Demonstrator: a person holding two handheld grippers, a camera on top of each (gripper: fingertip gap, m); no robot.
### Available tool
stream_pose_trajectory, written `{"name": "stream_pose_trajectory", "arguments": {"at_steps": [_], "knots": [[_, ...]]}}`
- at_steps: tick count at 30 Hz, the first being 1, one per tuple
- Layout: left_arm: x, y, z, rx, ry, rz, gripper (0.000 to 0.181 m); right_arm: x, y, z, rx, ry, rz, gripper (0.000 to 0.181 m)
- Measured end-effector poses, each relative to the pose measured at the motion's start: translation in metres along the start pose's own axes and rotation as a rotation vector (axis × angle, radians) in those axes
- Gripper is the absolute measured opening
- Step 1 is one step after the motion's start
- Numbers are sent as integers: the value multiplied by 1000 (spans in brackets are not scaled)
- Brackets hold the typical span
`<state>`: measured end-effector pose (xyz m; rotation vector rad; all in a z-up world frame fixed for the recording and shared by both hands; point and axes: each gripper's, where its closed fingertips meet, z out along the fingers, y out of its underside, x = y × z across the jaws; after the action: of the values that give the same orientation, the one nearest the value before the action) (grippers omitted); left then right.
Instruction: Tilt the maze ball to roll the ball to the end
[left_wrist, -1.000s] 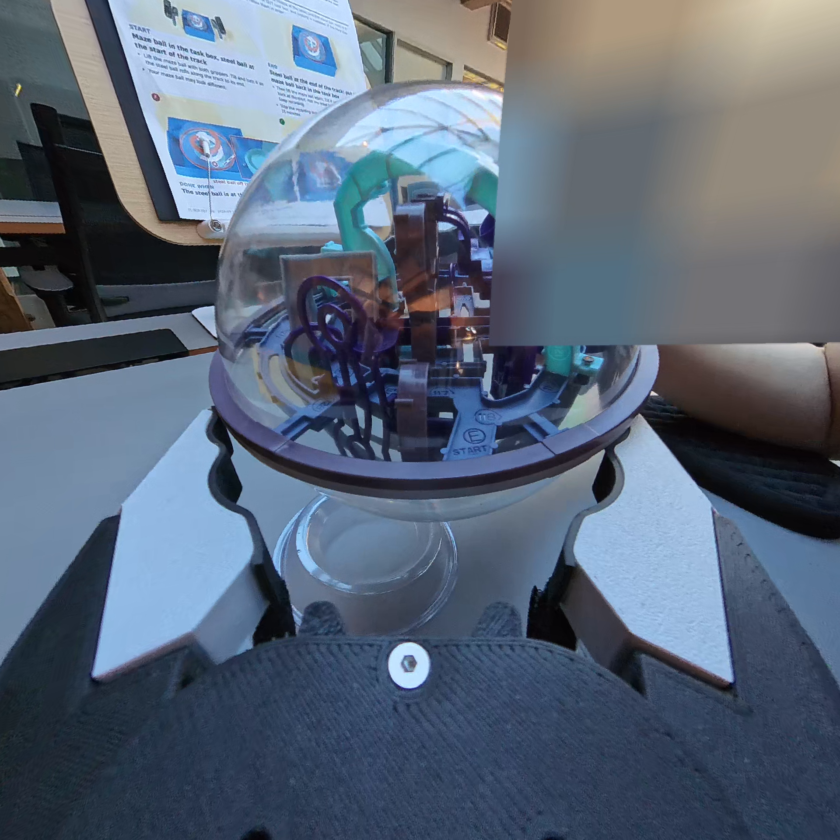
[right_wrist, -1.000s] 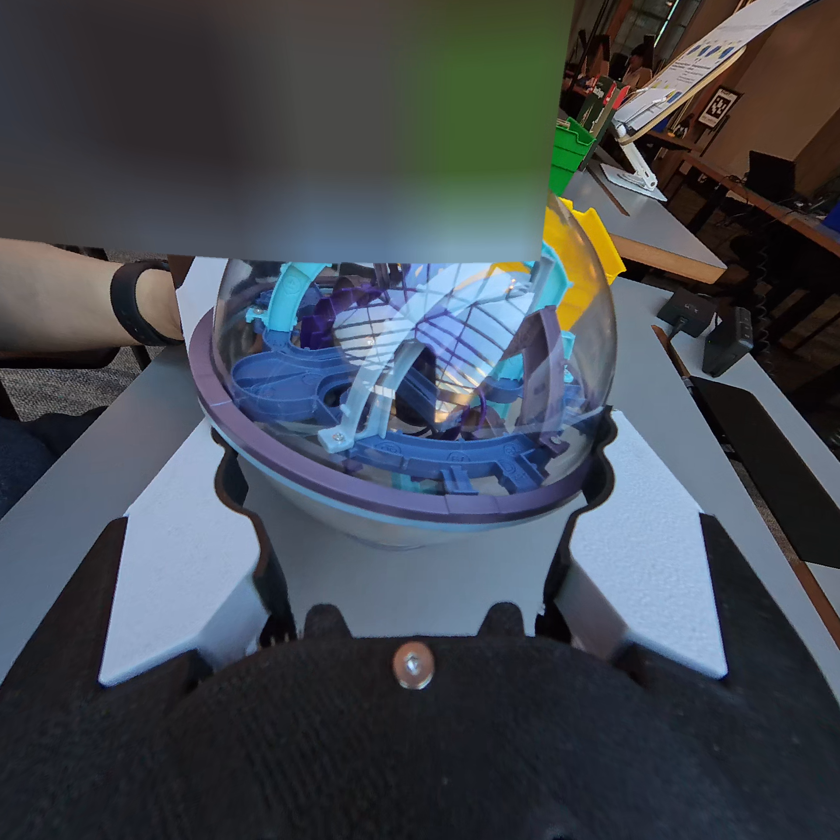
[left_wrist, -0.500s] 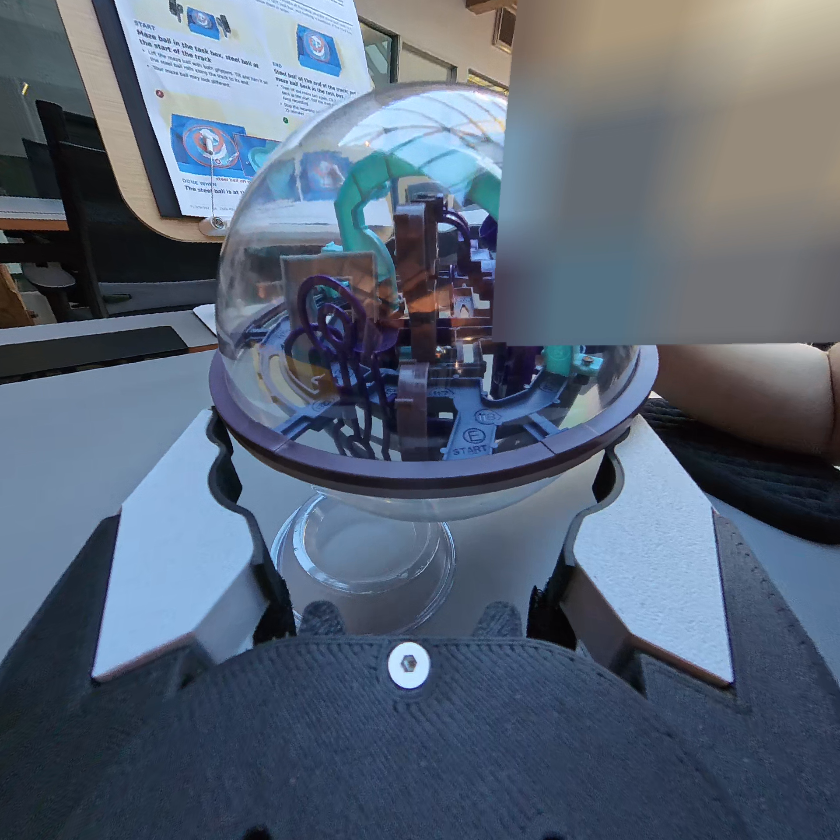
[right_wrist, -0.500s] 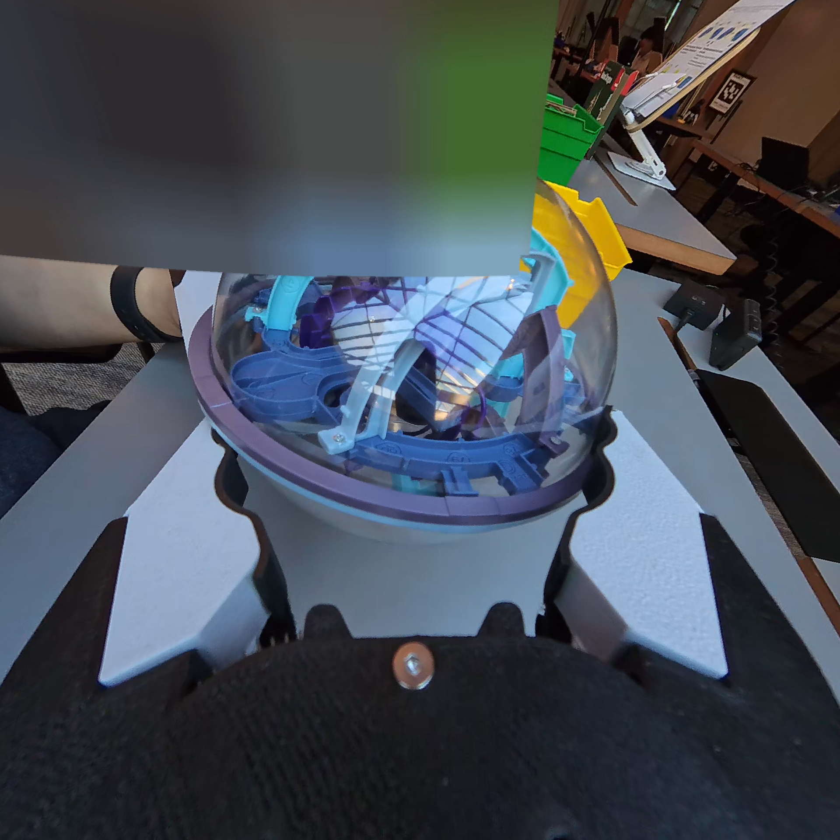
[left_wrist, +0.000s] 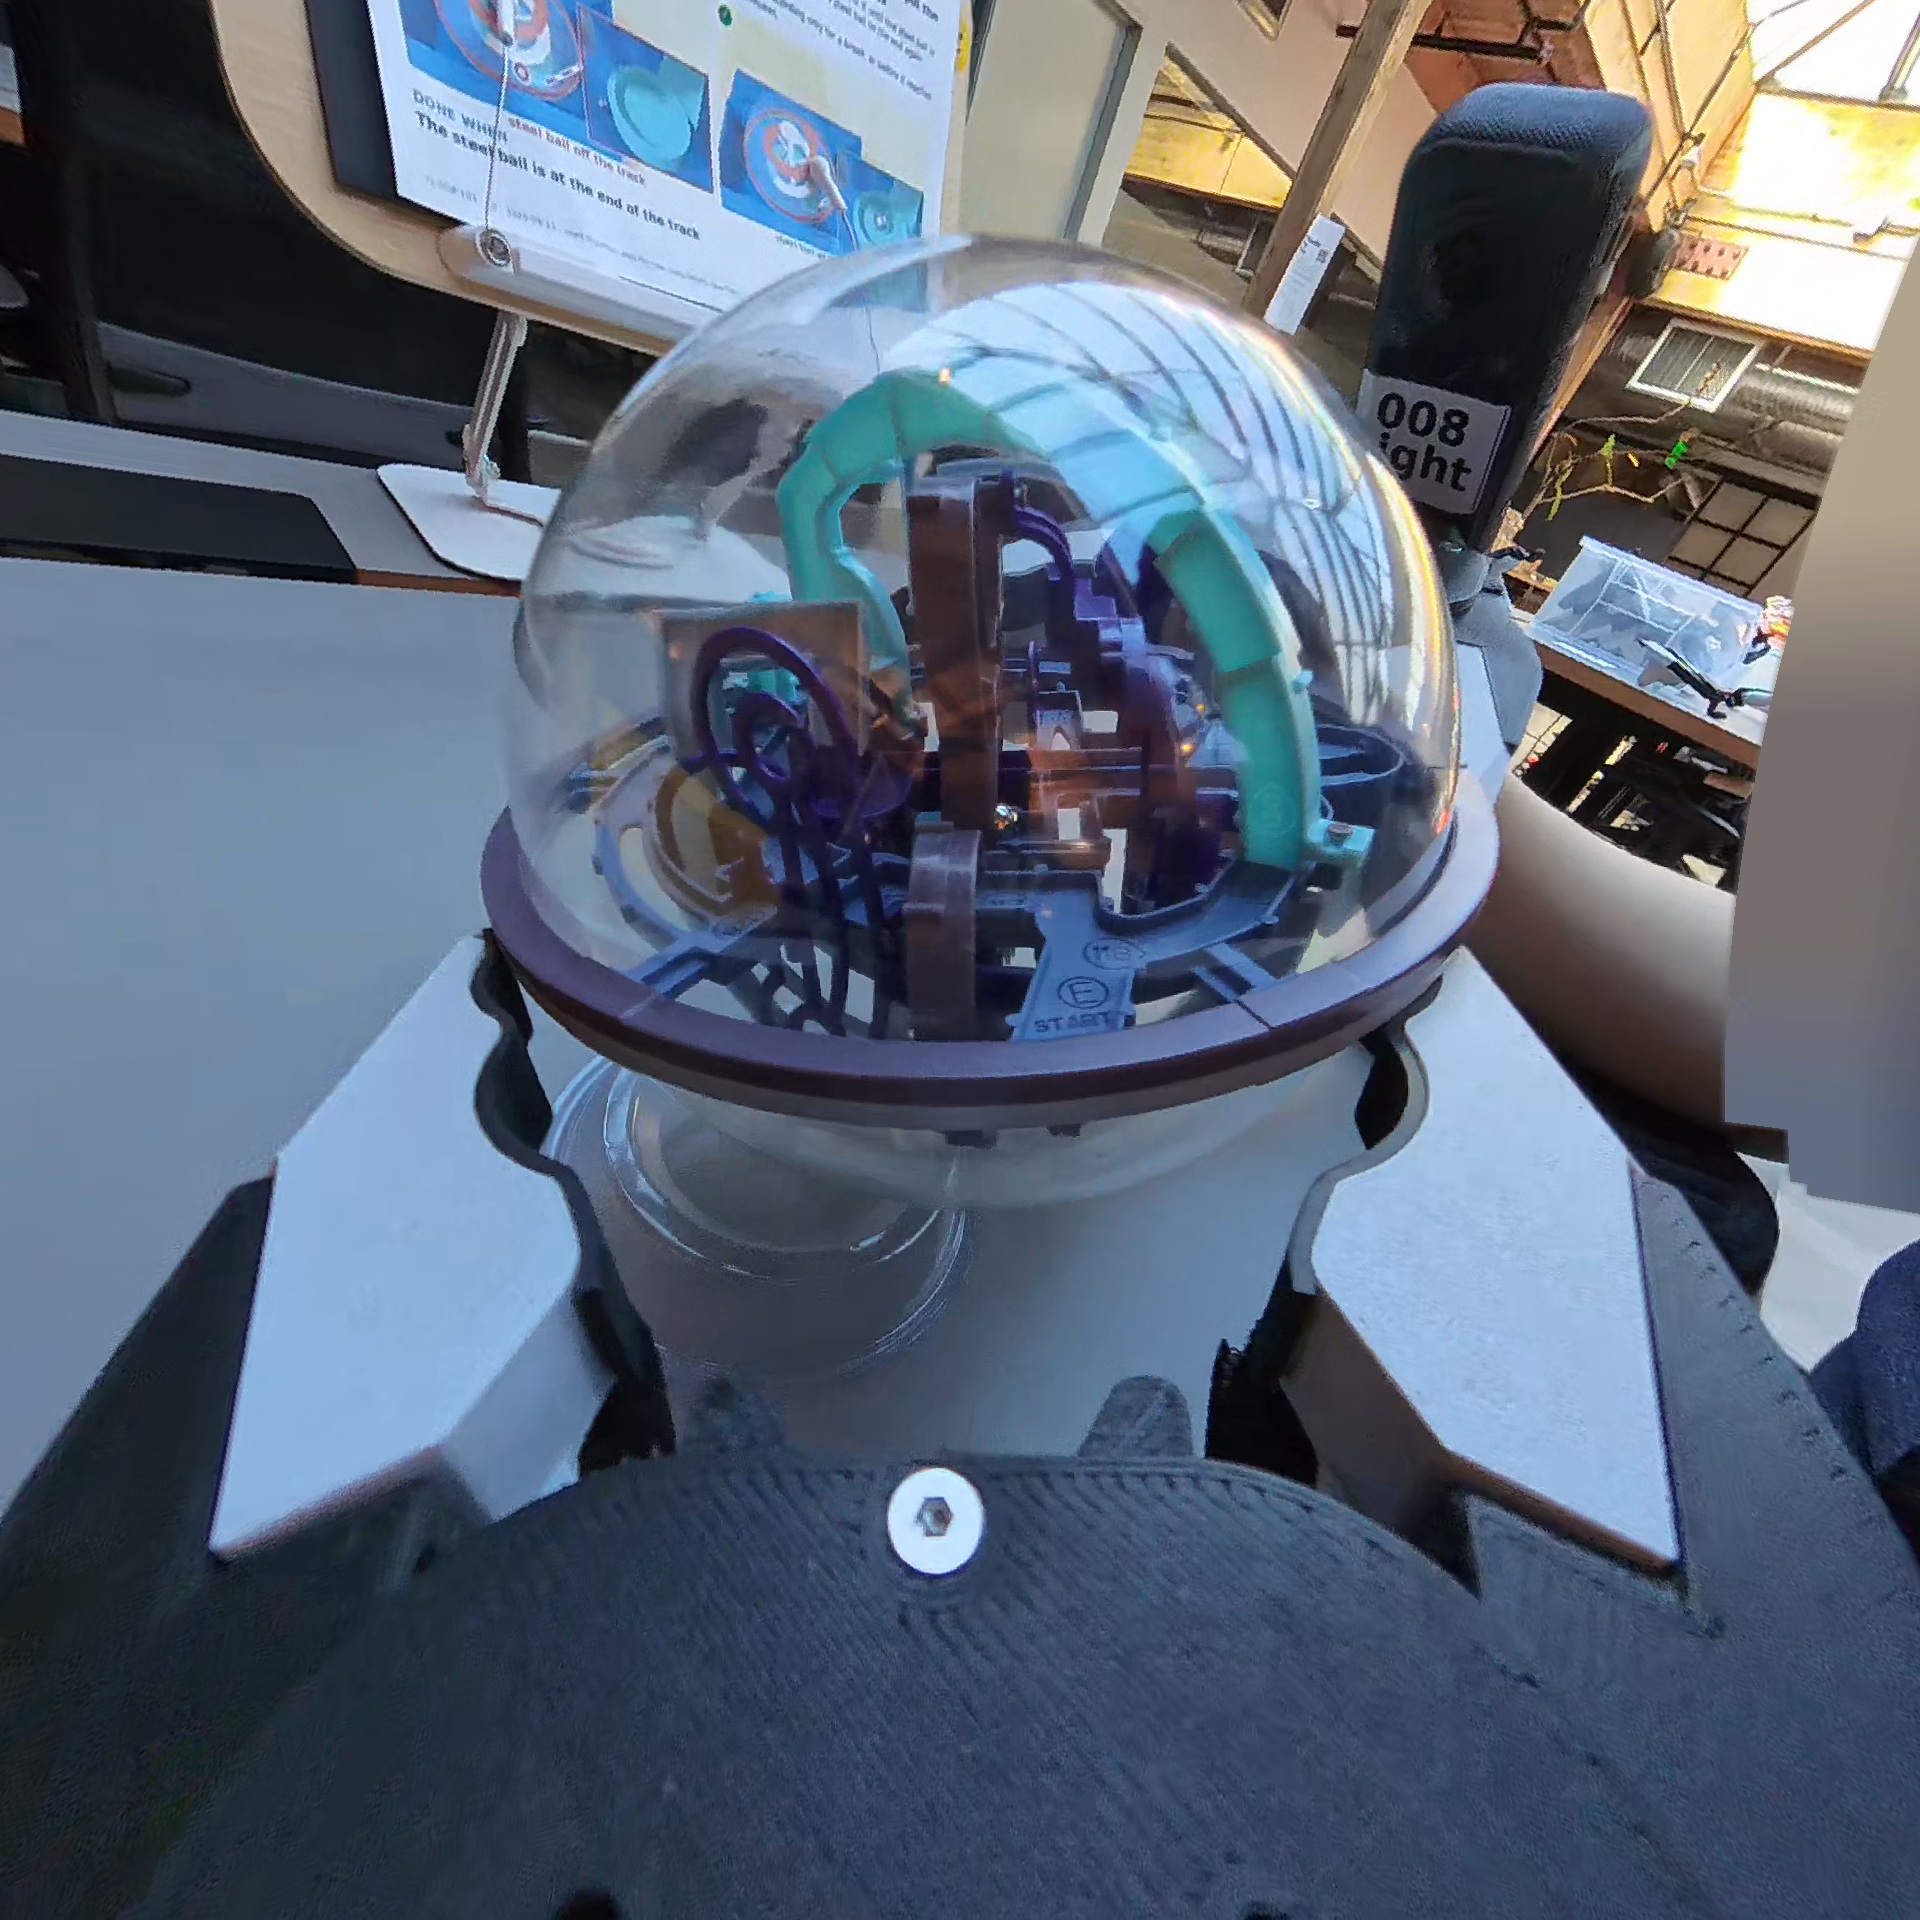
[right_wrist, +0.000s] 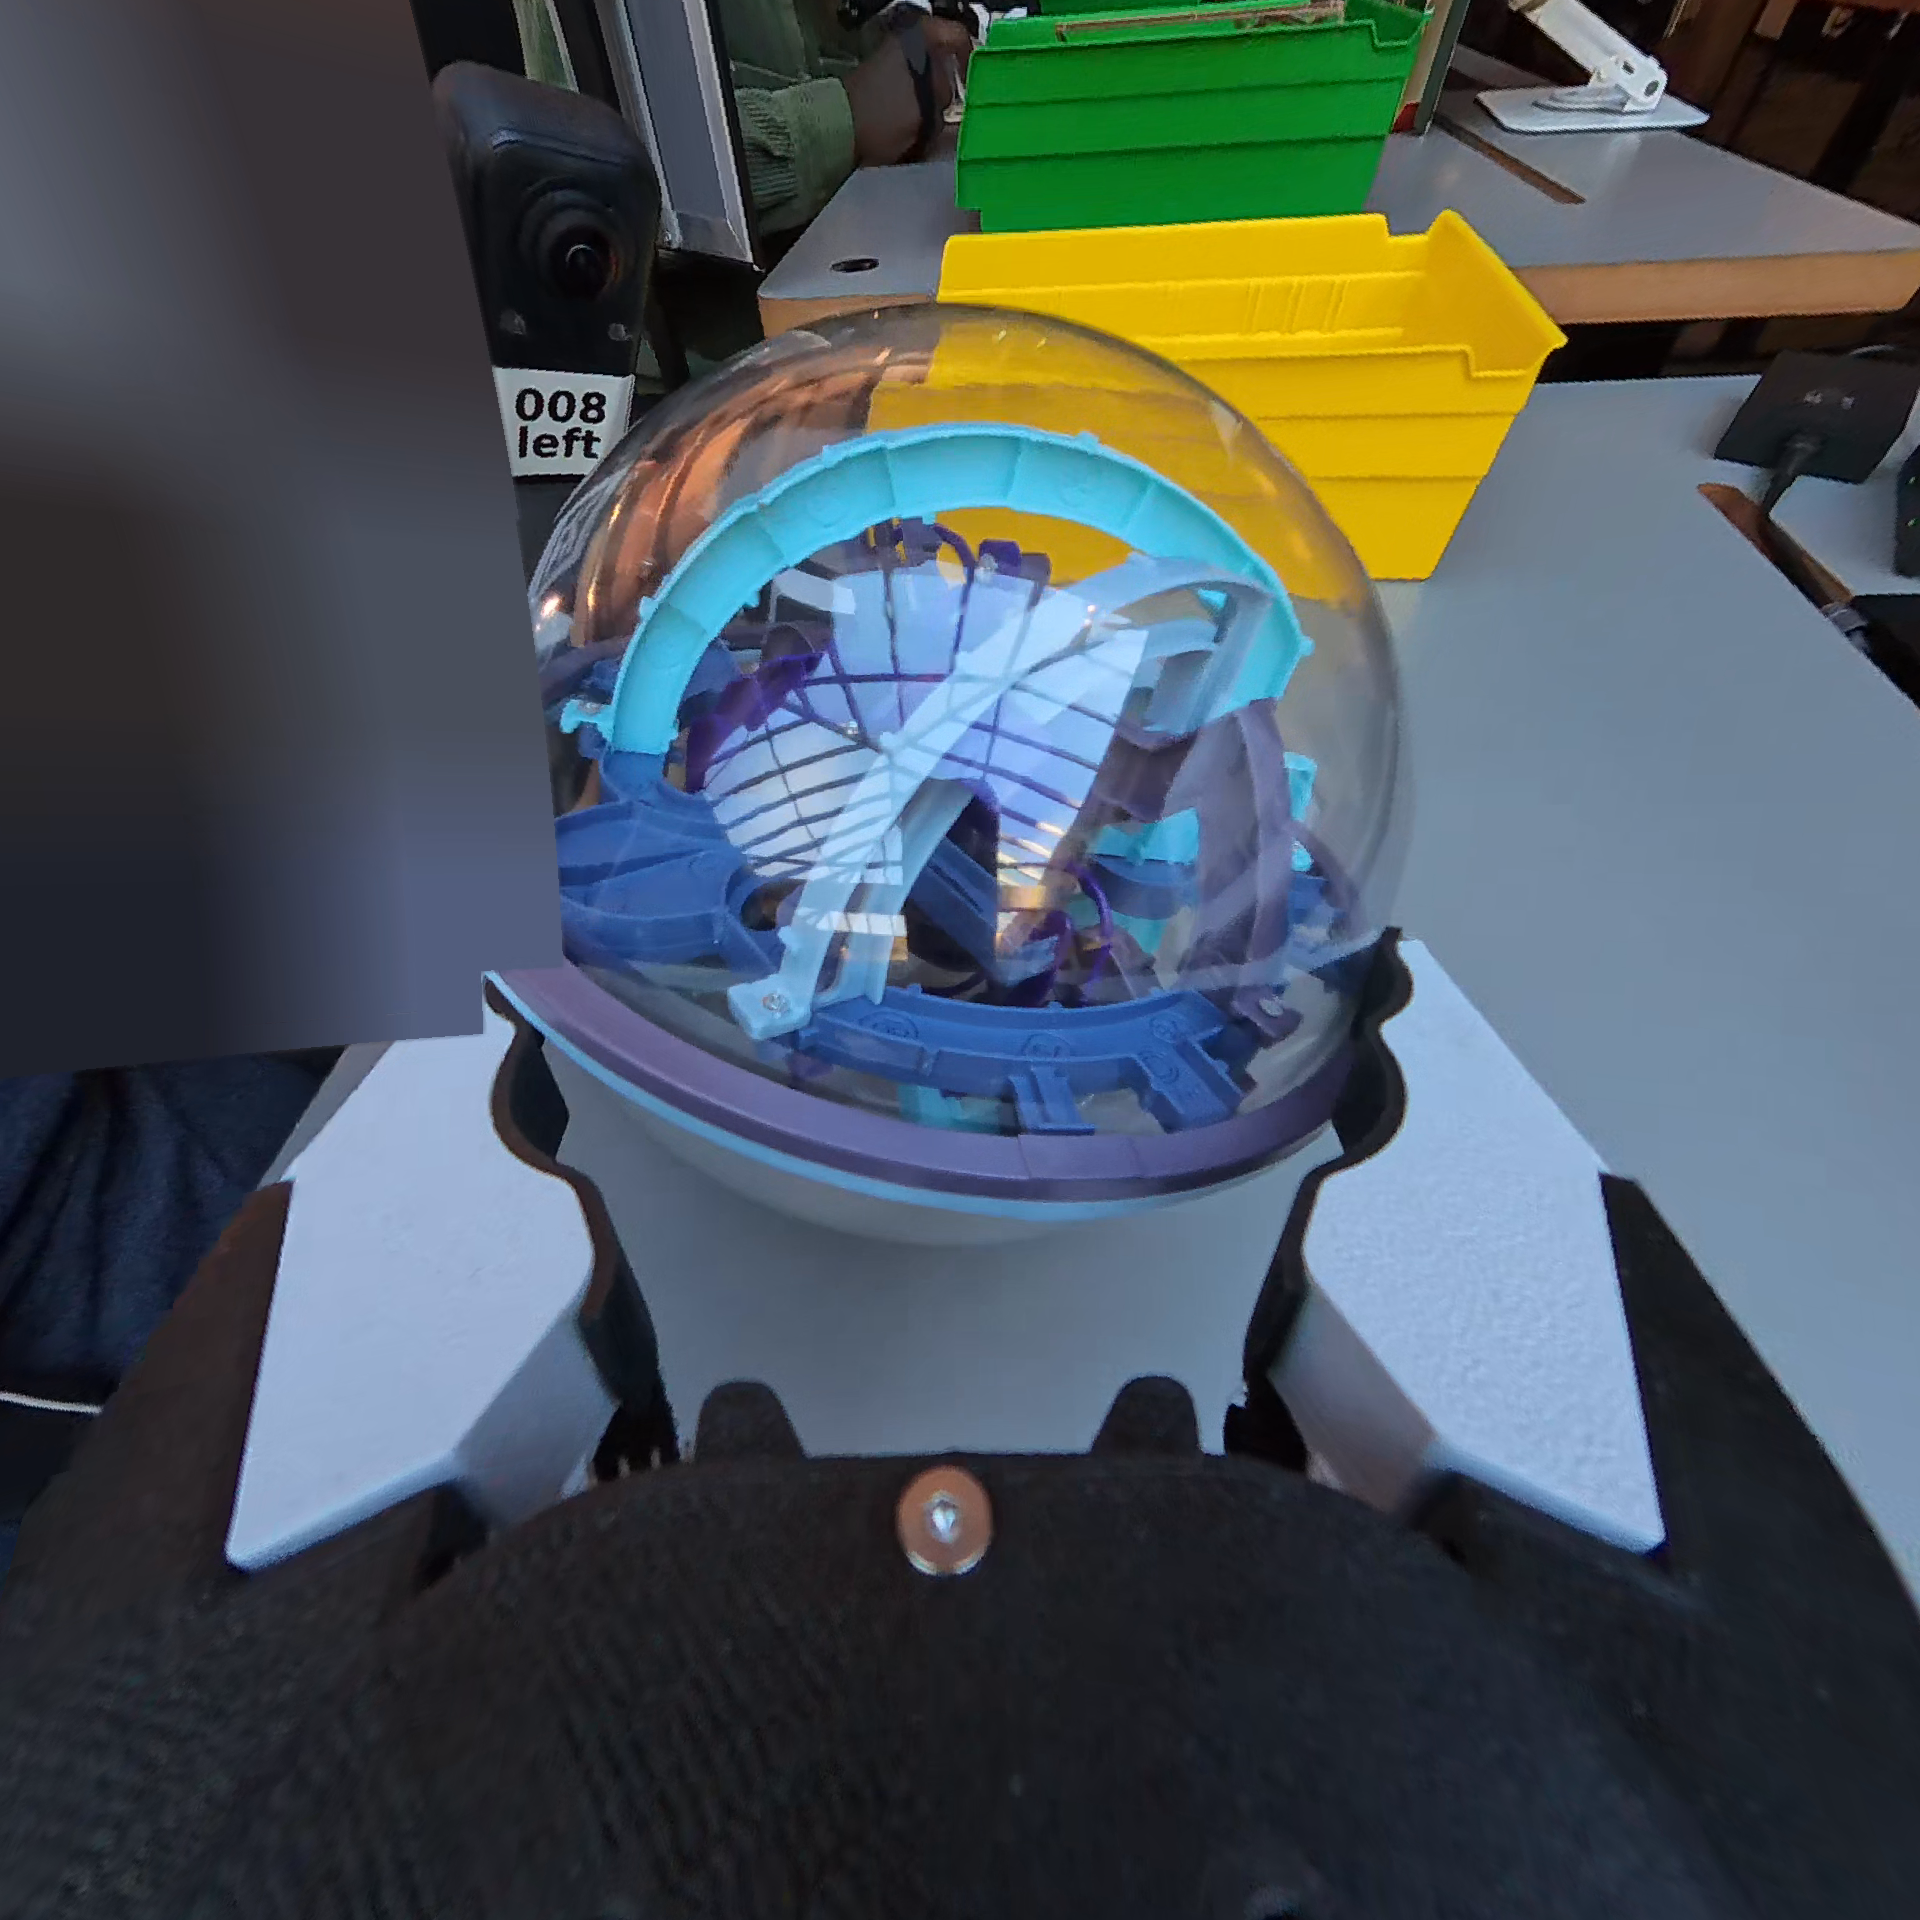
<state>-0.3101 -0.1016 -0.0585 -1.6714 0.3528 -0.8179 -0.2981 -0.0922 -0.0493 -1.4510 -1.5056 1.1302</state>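
My left jaws (left_wrist: 961, 1049) are clamped on the clear plastic maze ball with the purple-brown equator band (left_wrist: 977, 727), their notched white fingers (left_wrist: 416, 1226) pressing the band from both sides. My right jaws (right_wrist: 940, 1049) clamp the same band from the opposite side, white fingers (right_wrist: 1475, 1299) set against it in the same way.

Compared with a second ago, the ball has come up: in the left wrist view it then sat low over the clear round plastic stand (left_wrist: 769, 1236), and now the bowl of the lower half hangs above the stand and a little to its right. The backgrounds have dropped in both views, so the yellow plastic bin (right_wrist: 1299, 343) and green plastic bin (right_wrist: 1174, 114) now show in full beyond the dome, and the other gripper's black camera housing shows behind the ball in each view.

The ball is held above the grey bench (right_wrist: 1662, 790). Its band is no longer level: in the right wrist view it slopes down toward the right, and in the left wrist view it also runs slightly off level. The dome axis points upward, slightly tipped. A small steel ball (left_wrist: 1006, 818) sits near the middle of the tracks, beside the brown upright piece.
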Motion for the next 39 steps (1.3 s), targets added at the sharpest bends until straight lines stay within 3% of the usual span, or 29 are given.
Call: {"name": "stream_pose_trajectory", "arguments": {"at_steps": [11,39], "knots": [[-5,14,-4,-59,-33,-82,159,-2,15,10,-26,-42,102,152],[-15,21,-10,-127,-54,-10,158,1,22,21,5,-61,112,152]]}}
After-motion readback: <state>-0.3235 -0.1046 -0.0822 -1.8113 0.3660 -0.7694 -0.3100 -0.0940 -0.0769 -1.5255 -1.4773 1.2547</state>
